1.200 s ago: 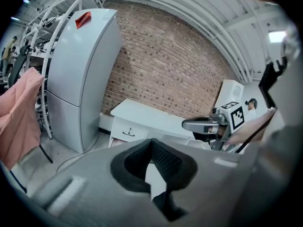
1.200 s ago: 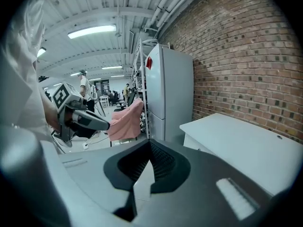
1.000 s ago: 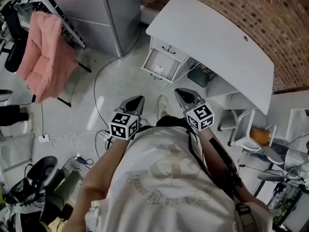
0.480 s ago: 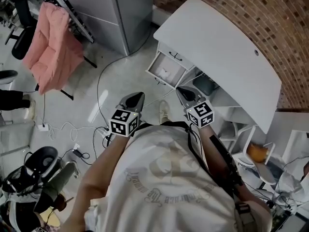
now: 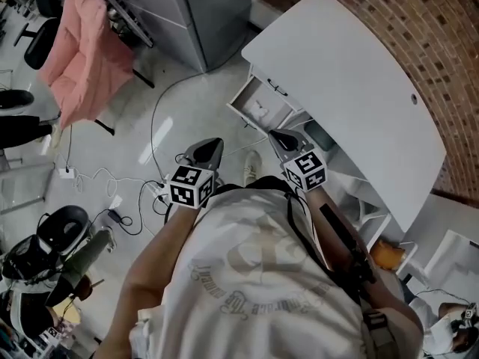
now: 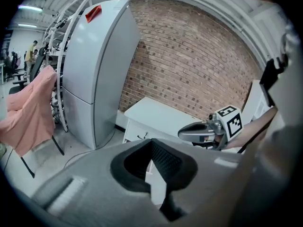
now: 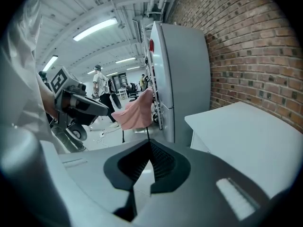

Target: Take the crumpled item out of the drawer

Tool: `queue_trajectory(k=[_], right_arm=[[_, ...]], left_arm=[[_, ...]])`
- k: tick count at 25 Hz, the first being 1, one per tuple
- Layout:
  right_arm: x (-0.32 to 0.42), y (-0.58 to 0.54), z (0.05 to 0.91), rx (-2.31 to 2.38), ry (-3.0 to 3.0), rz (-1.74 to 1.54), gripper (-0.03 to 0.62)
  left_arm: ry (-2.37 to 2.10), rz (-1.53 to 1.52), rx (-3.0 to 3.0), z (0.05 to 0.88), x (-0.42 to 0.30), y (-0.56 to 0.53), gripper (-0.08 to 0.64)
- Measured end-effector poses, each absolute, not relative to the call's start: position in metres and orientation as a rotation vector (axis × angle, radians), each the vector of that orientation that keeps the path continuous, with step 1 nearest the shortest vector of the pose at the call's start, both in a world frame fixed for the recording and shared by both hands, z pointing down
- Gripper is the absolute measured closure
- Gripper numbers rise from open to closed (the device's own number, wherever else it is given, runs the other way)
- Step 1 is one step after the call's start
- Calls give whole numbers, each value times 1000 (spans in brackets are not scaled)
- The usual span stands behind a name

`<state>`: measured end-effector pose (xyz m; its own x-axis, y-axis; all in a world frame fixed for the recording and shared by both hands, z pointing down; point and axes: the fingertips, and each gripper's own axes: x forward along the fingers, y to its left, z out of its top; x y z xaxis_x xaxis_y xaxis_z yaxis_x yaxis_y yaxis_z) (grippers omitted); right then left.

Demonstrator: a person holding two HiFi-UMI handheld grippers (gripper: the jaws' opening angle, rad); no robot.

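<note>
Head view: left gripper (image 5: 212,145) & right gripper (image 5: 278,135) mid-frame, above the floor; drawer (image 5: 245,98) open just above them, under white table (image 5: 352,66); crumpled item (image 5: 260,108) lies in drawer, untouched.
Left gripper view: jaws closed, nothing betw. them; fridge (image 6: 92,70) at left.
Right gripper view: jaws closed, empty; pink cloth (image 7: 135,110) centre-left.

Below me, a pale floor (image 5: 187,103) carries loose cables (image 5: 112,193), a grey fridge (image 5: 202,13) and a white desk (image 5: 352,81). The desk's open drawer (image 5: 245,115) holds a small white item (image 5: 260,108).
</note>
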<state>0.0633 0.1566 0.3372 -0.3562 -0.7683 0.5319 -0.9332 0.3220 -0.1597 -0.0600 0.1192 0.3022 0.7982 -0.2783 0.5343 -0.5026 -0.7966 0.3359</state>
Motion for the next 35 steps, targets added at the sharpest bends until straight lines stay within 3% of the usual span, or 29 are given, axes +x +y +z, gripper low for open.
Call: queue_trajectory(k=[11,20,35], right_arm=[[74,110,376,1250,-2320,667,583],[76,107,423,1096,-2267,785,583],[74,51,500,1081,-2112,868,583]], left_arm=[[-739,681,2441,316,-21,91,557],[-890,687,2314,337,-31,69,557],[-782,716,2241,414,-11,38,557]])
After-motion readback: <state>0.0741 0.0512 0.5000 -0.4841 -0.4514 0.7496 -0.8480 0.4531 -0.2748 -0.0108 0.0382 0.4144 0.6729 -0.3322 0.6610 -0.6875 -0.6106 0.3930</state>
